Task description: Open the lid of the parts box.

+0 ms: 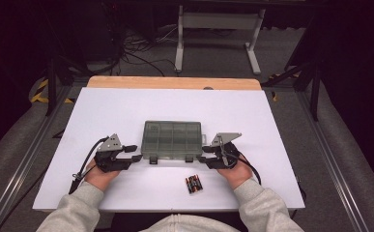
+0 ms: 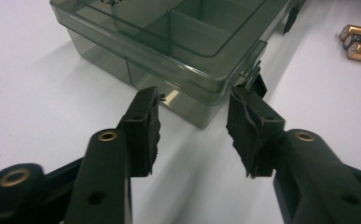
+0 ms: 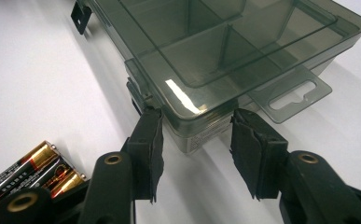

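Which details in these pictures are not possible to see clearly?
- Batteries: their count is too small to read in the high view; the picture edge cuts them in the left gripper view, and the right gripper covers part of them in its own view.
- Box: whether its compartments hold anything is blurred by the tinted lid.
- Left gripper fingers: contact with the box corner is unclear.

I saw the white table (image 1: pixel 126 106) brightly lit from overhead, surroundings dark. Glare streaked the box lid (image 3: pixel 183 95). Bottom frame edges blurred in both gripper views.
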`<action>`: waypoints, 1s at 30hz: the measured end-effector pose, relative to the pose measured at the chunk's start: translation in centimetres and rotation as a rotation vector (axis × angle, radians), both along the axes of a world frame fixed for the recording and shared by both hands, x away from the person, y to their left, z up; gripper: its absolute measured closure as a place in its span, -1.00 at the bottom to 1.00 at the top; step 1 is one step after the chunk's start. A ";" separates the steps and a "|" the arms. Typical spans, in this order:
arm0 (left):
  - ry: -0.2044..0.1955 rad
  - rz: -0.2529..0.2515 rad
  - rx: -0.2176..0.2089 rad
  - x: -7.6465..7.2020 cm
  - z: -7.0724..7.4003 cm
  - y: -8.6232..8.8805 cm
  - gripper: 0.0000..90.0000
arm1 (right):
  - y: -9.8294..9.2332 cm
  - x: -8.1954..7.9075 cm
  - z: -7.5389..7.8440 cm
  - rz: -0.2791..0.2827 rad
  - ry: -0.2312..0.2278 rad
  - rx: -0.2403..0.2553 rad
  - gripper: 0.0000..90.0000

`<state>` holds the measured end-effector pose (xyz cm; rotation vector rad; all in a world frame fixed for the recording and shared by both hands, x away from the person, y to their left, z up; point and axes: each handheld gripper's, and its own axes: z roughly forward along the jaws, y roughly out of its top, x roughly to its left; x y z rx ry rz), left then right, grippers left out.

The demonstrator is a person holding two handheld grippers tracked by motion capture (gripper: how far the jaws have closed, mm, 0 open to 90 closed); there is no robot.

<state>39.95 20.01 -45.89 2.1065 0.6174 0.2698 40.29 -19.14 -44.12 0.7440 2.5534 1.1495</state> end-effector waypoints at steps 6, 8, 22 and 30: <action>-0.004 -0.022 0.016 -0.1 0.0 -0.2 0.46 | -0.1 0.0 0.0 0.001 0.002 0.003 0.24; -0.007 -0.027 0.028 -0.2 -0.1 -0.4 0.53 | -0.1 0.0 0.0 0.001 0.004 0.004 0.24; -0.024 -0.039 0.046 -0.4 -0.1 -0.6 0.66 | -0.2 0.0 0.1 -0.004 0.011 0.010 0.28; -0.036 -0.036 0.041 -0.4 0.0 -0.7 0.67 | -0.2 0.0 0.2 0.001 0.013 0.021 0.34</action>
